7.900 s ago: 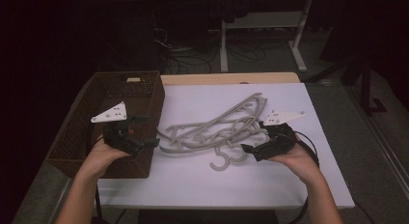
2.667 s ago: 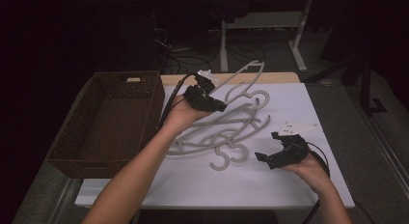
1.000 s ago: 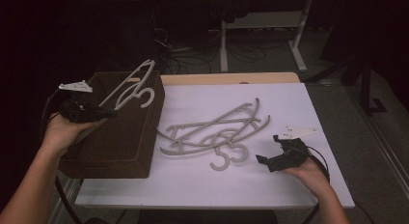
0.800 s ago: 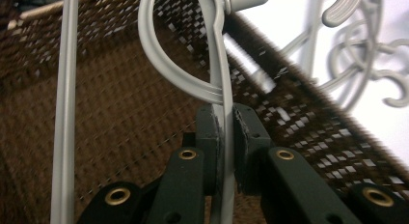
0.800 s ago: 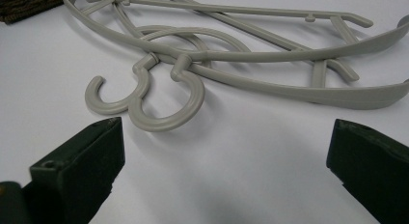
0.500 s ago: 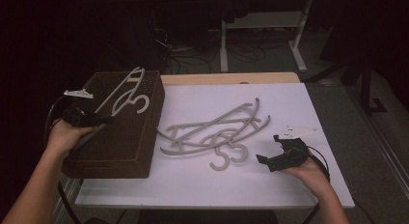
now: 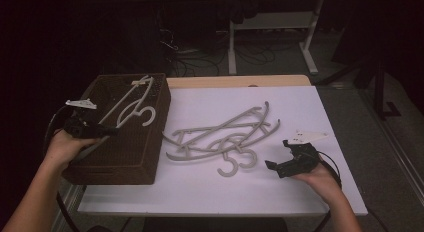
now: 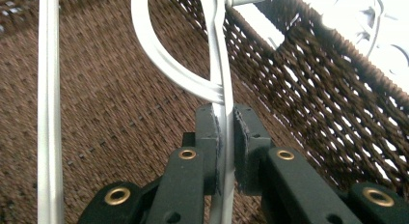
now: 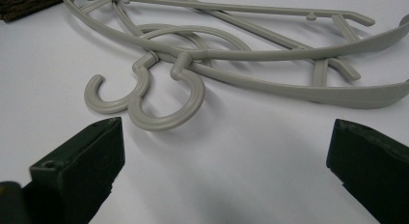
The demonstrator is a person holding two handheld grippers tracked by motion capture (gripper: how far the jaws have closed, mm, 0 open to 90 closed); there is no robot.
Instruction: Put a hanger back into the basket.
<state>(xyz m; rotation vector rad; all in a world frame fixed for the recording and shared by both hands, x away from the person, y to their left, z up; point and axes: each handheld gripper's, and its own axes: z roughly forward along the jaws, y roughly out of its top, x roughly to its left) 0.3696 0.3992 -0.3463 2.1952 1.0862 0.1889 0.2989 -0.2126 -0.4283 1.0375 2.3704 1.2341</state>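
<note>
High view, left gripper (image 7: 102, 130): over the near left part of the basket (image 7: 152, 157), pinched on a grey hanger (image 7: 131, 105).
High view, hanger: slanted over the basket, hook near the basket's right wall.
High view, basket: brown, at the table's (image 7: 310, 192) left edge.
High view, pile of hangers (image 7: 225, 137): flat in the middle of the table.
High view, right gripper (image 7: 280, 159): resting near the table's near right corner (hand (image 7: 320, 179) behind it).
Left gripper view: jaws almost closed, squeezing the hanger's thin bar, woven basket floor behind.
Right gripper view: jaws wide apart, nothing between them, two hooks (image 9: 144, 101) just ahead on the table.
</note>
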